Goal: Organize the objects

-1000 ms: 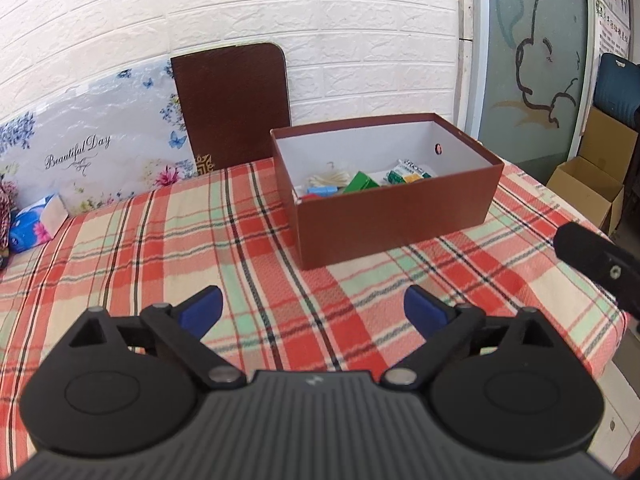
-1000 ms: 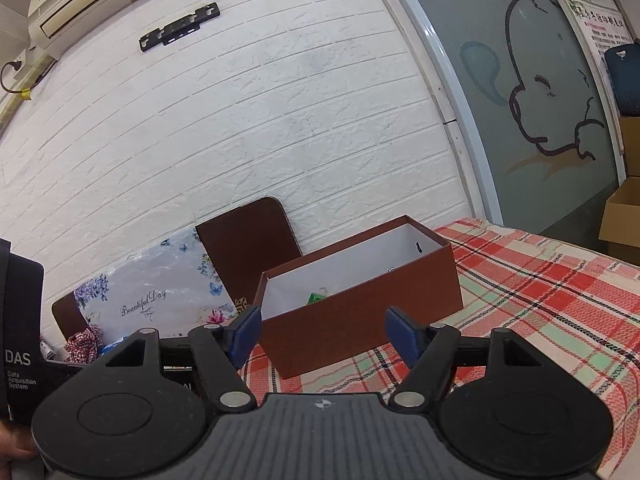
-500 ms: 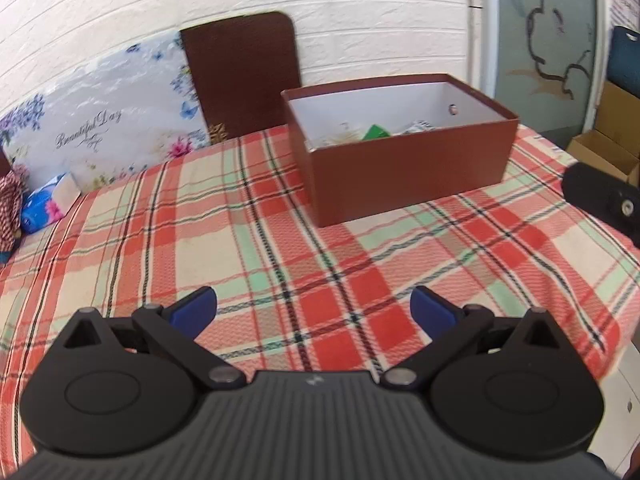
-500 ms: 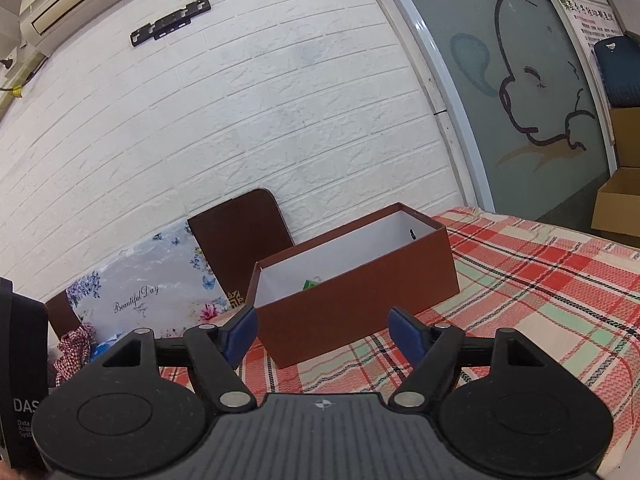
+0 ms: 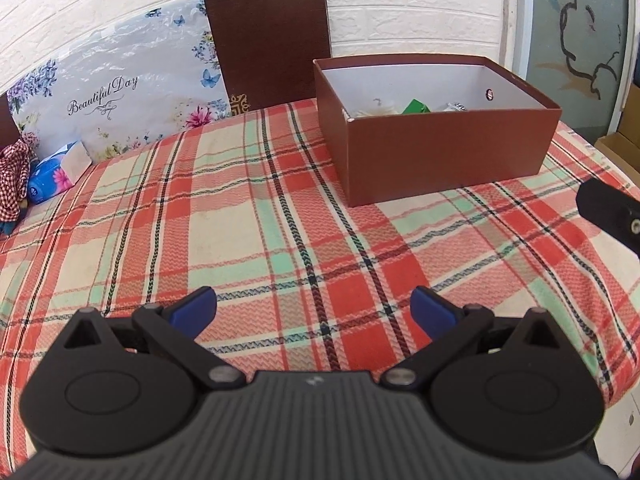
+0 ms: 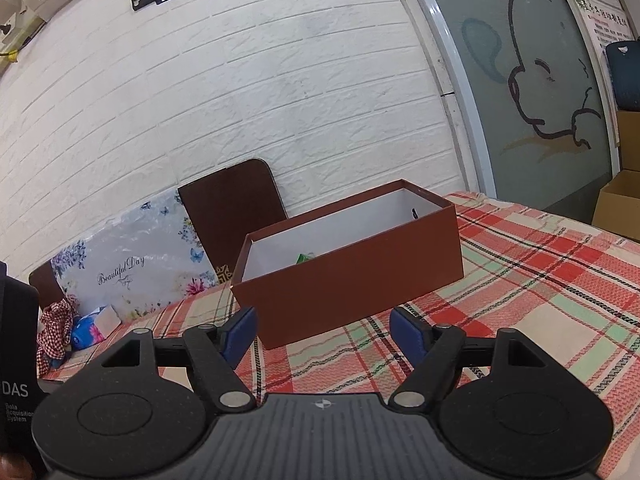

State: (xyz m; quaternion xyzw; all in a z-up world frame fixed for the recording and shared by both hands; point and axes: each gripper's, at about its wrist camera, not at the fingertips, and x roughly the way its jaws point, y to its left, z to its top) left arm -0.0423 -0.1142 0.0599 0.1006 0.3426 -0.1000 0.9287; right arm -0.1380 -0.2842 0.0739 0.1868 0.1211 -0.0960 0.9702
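Desk [image 5: 248, 216] under a red-green plaid cloth fills most of both views, backed by a white brick wall [image 6: 248, 92]. A floral "Beautiful Day" board [image 5: 116, 92] and a dark brown panel [image 5: 268, 44] lean on that wall at the desk's far edge.

The brown box [image 5: 440, 160], open on top with white inside, sits on the far right part of the desk. The objects to organize are already in it: a green packet [image 5: 416, 107], some pale bits and a white packet near it, mostly hidden by the front wall. No loose item shows on the bare cloth. At the far left edge lie a blue tissue pack [image 5: 52, 172] and a red checked cloth [image 5: 14, 176].

Left gripper [image 5: 314, 306] hangs over bare plaid, well short of the box, jaws wide apart, nothing between them. Right gripper [image 6: 322, 330] points almost level at the box's near corner, jaws wide apart too, empty.

Risks, as I judge them: the box looks light cardboard, so a jaw catching its rim or corner could shove it along the cloth or tip it. The cloth could bunch if a finger drags on it. The contents are small and half hidden behind the front wall, so a reach inside could miss or grab two at once. Both grippers sit near each other, so they could collide.
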